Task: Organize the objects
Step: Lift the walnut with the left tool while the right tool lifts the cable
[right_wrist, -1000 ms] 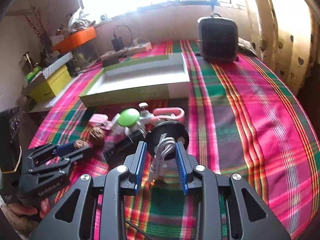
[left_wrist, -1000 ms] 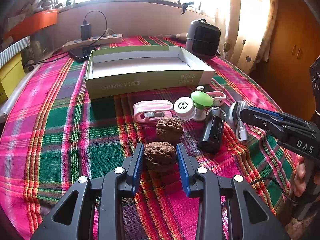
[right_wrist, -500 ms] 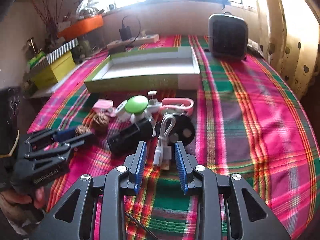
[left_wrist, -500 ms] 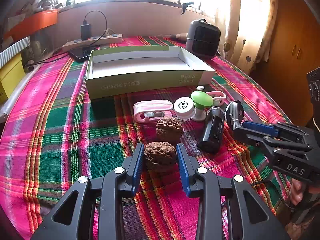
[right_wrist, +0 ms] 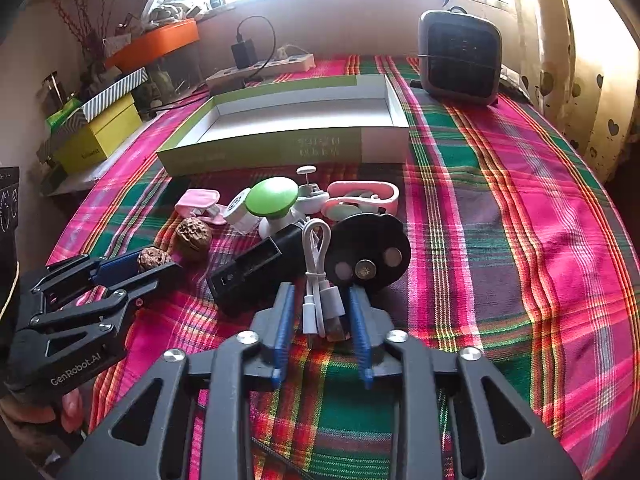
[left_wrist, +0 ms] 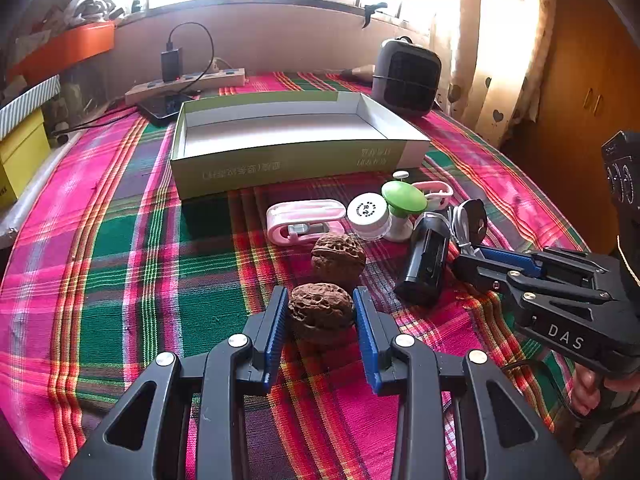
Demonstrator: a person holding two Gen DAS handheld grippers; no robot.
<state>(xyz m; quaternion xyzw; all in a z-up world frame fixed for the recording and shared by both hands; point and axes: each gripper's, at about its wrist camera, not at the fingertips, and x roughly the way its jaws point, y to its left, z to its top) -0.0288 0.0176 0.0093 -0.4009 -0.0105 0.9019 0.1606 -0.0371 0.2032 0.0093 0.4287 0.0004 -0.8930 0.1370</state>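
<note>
A brown walnut [left_wrist: 320, 314] rests on the plaid cloth with my left gripper [left_wrist: 320, 294] shut on it, blue pads against both its sides. A second walnut [left_wrist: 338, 256] lies just beyond. In the right wrist view my right gripper [right_wrist: 320, 290] is closing on the plug ends of a looped white cable [right_wrist: 316, 248], pads against them. The cable lies beside a black disc [right_wrist: 368, 256] and a black rectangular holder [right_wrist: 256, 272]. The open green and white box [left_wrist: 280, 168] stands empty behind the cluster. The right gripper [left_wrist: 470, 258] also shows low in the left wrist view.
A pink clip [left_wrist: 304, 220], a white round jar [left_wrist: 368, 216] and a green-capped piece [left_wrist: 403, 198] lie before the box. A dark heater [left_wrist: 406, 76] and a power strip [left_wrist: 188, 84] stand at the back. A yellow box [right_wrist: 100, 136] is at the left edge.
The right gripper drew back from the black disc to the cable's plug ends, and its jaws narrowed onto them. The left gripper stayed shut on the walnut.
</note>
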